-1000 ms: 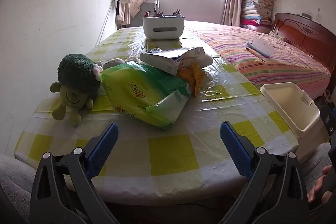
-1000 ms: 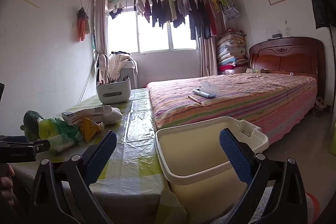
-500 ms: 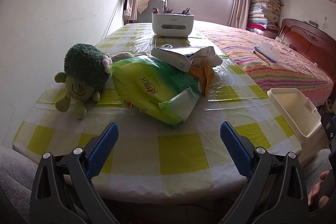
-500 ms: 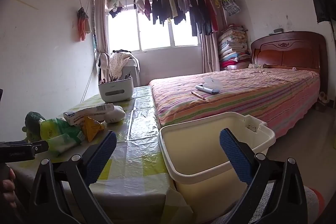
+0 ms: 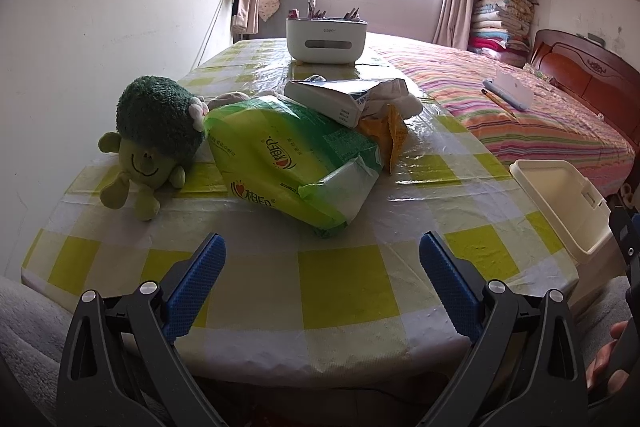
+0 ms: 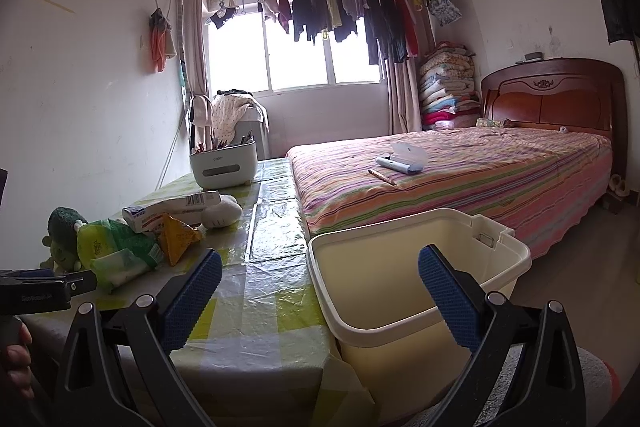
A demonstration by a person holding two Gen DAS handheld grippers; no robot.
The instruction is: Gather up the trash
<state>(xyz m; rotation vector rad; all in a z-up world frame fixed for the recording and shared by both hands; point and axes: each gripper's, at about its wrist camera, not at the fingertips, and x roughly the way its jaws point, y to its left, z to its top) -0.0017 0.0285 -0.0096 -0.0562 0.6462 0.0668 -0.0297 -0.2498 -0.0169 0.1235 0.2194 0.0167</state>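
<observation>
On the yellow-and-white checked tablecloth (image 5: 344, 291), near the middle: a heap of trash. Nearest the left gripper (image 5: 320, 263), a green tissue pack (image 5: 288, 163), lying flat, long axis running from far-left to near-right, torn white end toward the near right. Behind and partly atop it, a white carton (image 5: 332, 97) in a crumpled wrapper, long axis roughly left to right across the table, barcoded end facing near right. Just right of the pack, touching it, an orange snack wrapper (image 5: 386, 133), crumpled, standing on edge (jagged seam pointing down toward the table). Left of the pack and pressed against it, a green broccoli plush toy (image 5: 150, 143), face toward the camera. Farther back, apart from the heap, a white desk organizer (image 5: 326, 39) with pens standing in it.

Left gripper low over the near table edge, blue pads (image 5: 196, 277) wide apart, holding nothing, aimed at the tissue pack. Right gripper (image 6: 320, 287) likewise spread wide and empty, blue pads (image 6: 192, 297) framing the rim of a cream plastic bin (image 6: 420, 323) standing beside the table's right edge, between table and bed (image 6: 460, 183). Same bin at far right in the left wrist view (image 5: 560, 203), open top up. On the striped bedspread, an open pencil case (image 6: 402, 157) with a pencil just beside it.
</observation>
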